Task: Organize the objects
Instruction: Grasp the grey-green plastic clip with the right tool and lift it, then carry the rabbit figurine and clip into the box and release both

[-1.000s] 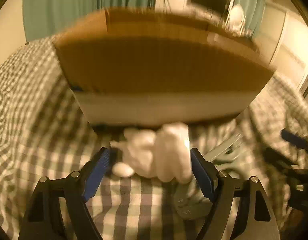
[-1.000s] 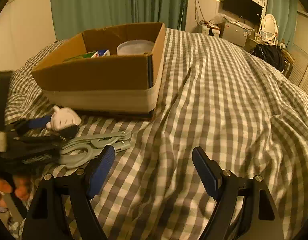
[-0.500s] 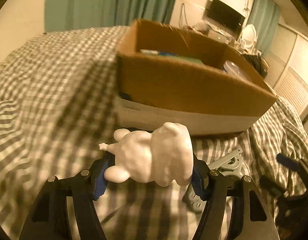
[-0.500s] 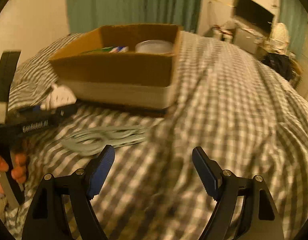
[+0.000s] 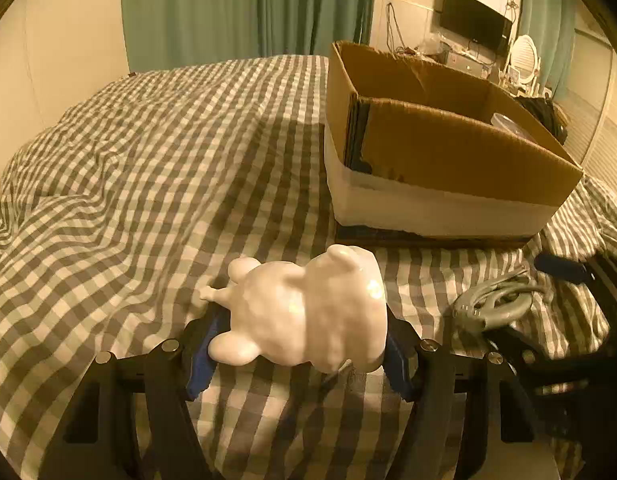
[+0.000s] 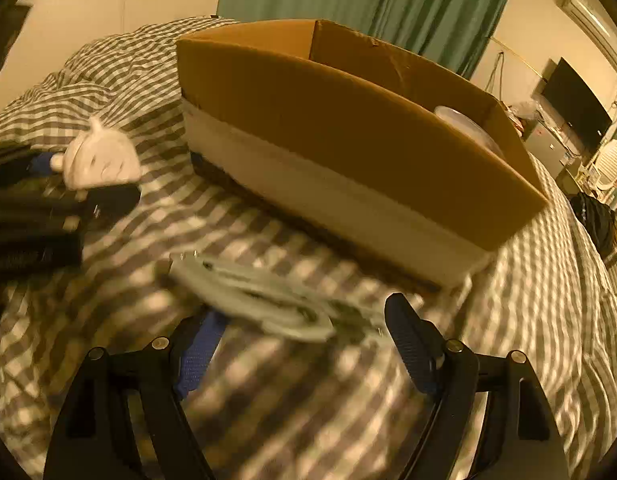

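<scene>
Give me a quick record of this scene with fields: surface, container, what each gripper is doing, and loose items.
surface: bed with a checked cover
container: open cardboard box standing on the bed, a round clear lid showing inside
left gripper: shut on a white figurine, short of the box
right gripper: open, empty, just above the grey tool
loose items: grey tool lying on the cover in front of the box, blurred in the right wrist view
figurine position: outside the box
</scene>
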Demonstrator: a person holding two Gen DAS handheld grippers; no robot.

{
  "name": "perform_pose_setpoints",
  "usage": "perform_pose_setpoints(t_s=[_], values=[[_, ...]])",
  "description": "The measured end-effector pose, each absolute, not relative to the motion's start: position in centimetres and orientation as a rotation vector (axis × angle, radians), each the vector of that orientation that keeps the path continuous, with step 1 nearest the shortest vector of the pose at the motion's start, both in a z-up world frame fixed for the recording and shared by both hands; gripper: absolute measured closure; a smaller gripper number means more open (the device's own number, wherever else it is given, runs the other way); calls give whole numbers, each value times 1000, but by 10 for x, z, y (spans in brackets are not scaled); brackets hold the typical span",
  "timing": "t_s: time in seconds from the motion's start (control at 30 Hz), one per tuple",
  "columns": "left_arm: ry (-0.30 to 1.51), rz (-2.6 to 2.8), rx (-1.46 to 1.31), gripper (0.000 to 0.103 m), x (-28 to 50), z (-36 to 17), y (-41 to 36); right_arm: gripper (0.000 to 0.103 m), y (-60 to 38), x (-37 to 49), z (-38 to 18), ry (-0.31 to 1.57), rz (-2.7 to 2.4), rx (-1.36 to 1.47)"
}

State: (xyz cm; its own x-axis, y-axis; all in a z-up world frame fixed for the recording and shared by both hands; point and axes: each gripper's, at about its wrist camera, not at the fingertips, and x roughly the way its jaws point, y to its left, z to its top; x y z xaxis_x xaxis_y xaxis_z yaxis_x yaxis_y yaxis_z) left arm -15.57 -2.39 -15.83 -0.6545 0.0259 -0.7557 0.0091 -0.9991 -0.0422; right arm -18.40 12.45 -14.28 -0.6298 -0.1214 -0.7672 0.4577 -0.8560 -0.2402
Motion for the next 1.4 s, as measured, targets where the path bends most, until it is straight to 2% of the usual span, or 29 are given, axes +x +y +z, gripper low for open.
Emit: perform_pose_setpoints(t_s=[0.03,0.1,0.13,0.23,0.33,0.57,1.0,1.4], values=[[-81,2842,-1308,34,-156,-160,-25,24,122,-188,-144,609,-2496,1135],[-99,2844,-1317,34,-160,-157,-26,36,118,-197,-150,595,-2473,1160],[-105,2847,-1320,34,-160,-157,-27,49,118,-201,-151,558,-2451,1182],[-106,2851,-1320,34,-160,-158,-27,68,119,-202,-148,530,-2460,1186],[-81,2857,-1312,34,-160,-157,-25,74,125,-195,-138,498,-2466,1169],[2,2901,-1245,34,-148,-141,-11,90,150,-176,-97,235,-2497,1110],[2,2892,-1118,34,-115,-92,17,91,179,-127,-52,70,-2558,1019],[13,2905,-892,34,-137,-23,35,91,205,-132,-2,-30,-2644,887]])
